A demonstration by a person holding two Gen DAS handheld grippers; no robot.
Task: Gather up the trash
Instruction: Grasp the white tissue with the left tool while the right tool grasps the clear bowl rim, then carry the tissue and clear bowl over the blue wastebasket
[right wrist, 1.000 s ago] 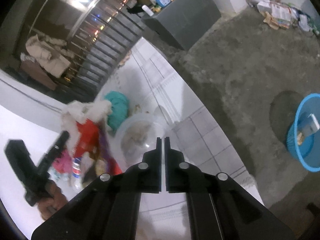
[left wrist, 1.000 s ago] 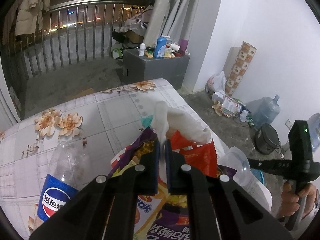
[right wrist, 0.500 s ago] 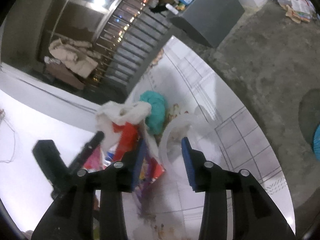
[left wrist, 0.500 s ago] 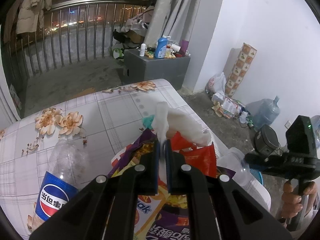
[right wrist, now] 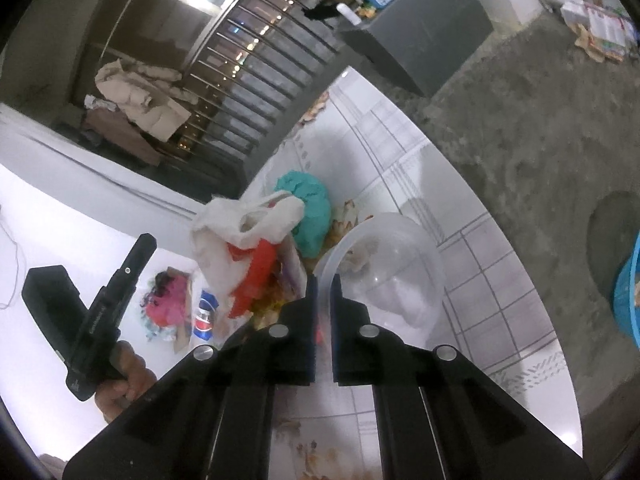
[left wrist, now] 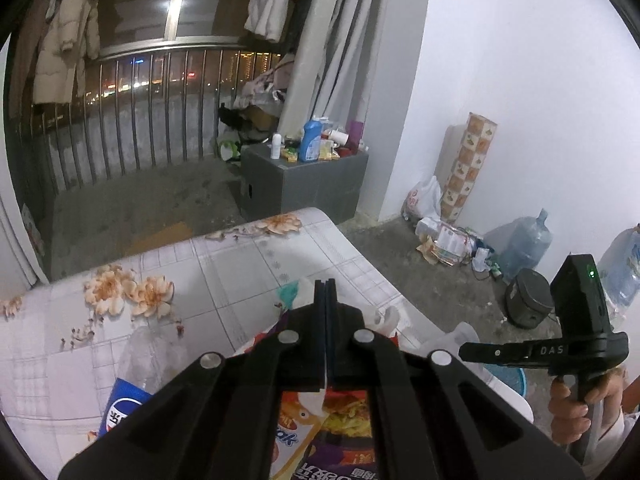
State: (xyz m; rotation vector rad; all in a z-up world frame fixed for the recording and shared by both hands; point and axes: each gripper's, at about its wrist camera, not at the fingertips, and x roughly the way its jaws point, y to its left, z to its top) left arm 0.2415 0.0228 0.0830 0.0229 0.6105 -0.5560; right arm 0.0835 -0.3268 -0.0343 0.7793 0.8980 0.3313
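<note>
On the flowered table (left wrist: 240, 264) lies a trash pile: a white plastic bag (right wrist: 248, 220), a red wrapper (right wrist: 256, 272), a purple snack packet (left wrist: 332, 440), a Pepsi bottle (left wrist: 132, 384) and a teal wad (right wrist: 312, 208). My left gripper (left wrist: 325, 292) hovers over the pile, its jaws closing fully together. The bag (left wrist: 384, 316) sits below its tips and nothing shows between them. A clear plastic container (right wrist: 392, 272) stands right of the pile. My right gripper (right wrist: 323, 280) has its jaws closing on the container's left rim, with a narrow gap left.
A blue basket (right wrist: 628, 292) stands on the concrete floor right of the table. Beyond the table's far edge are a grey cabinet (left wrist: 304, 188) with bottles, a metal railing (left wrist: 120, 120) and water jugs (left wrist: 524, 244) by the wall. A hand (left wrist: 568, 404) holds the right gripper.
The left gripper rose and the bag's handle no longer stands between its tips. The right gripper opened, straddled the container's rim and closed there.
</note>
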